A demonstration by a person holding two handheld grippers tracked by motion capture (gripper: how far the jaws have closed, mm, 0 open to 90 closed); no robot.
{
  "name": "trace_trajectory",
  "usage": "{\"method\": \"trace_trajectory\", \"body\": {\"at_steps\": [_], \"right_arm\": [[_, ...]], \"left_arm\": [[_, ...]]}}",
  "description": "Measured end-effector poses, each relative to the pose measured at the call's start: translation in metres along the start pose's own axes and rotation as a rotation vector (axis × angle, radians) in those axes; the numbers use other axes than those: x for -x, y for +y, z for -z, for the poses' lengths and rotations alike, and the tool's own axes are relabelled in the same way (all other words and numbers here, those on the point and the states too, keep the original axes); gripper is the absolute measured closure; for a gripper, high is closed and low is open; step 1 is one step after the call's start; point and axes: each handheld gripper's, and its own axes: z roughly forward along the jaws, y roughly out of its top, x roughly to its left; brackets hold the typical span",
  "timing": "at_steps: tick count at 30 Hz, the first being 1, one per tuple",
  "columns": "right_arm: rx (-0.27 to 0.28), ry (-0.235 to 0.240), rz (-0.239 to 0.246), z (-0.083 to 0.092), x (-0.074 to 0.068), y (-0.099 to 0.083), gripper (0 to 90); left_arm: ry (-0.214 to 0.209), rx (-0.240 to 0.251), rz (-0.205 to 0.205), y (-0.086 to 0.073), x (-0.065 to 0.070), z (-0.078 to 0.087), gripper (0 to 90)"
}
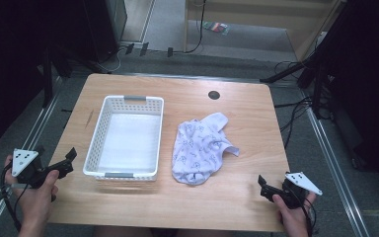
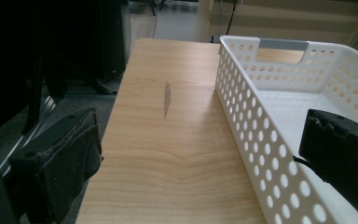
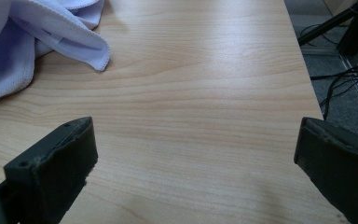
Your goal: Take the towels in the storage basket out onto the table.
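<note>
The white garment (image 1: 200, 147) lies crumpled beside the basket (image 1: 126, 138), both grippers (image 1: 65, 163) (image 1: 265, 186) gaping, holding nothing.

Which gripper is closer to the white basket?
Left. The left gripper sits just off the white basket, beside its near left corner. The right gripper is far across the table, beyond the patterned cloth.

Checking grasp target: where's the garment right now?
In the high view, the white patterned garment lies crumpled on the table, just right of the white basket.
</note>
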Motion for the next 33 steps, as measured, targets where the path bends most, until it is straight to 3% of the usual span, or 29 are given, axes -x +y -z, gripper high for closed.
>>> {"method": "trace_trajectory", "body": {"at_steps": [9,20,33], "right_arm": [[-0.002,-0.003,-0.001,0.0,0.0,0.0,0.0],[0.0,0.0,0.0,0.0,0.0,0.0,0.0],[0.0,-0.002,0.008,0.0,-0.001,0.0,0.0]], "left_arm": [[0.025,-0.035,0.021,-0.02,-0.013,-0.007,0.0],[0.021,-0.075,0.033,-0.036,-0.019,-0.016,0.0],[-0.017,-0.106,-0.016,-0.043,-0.015,-0.02,0.0]]}}
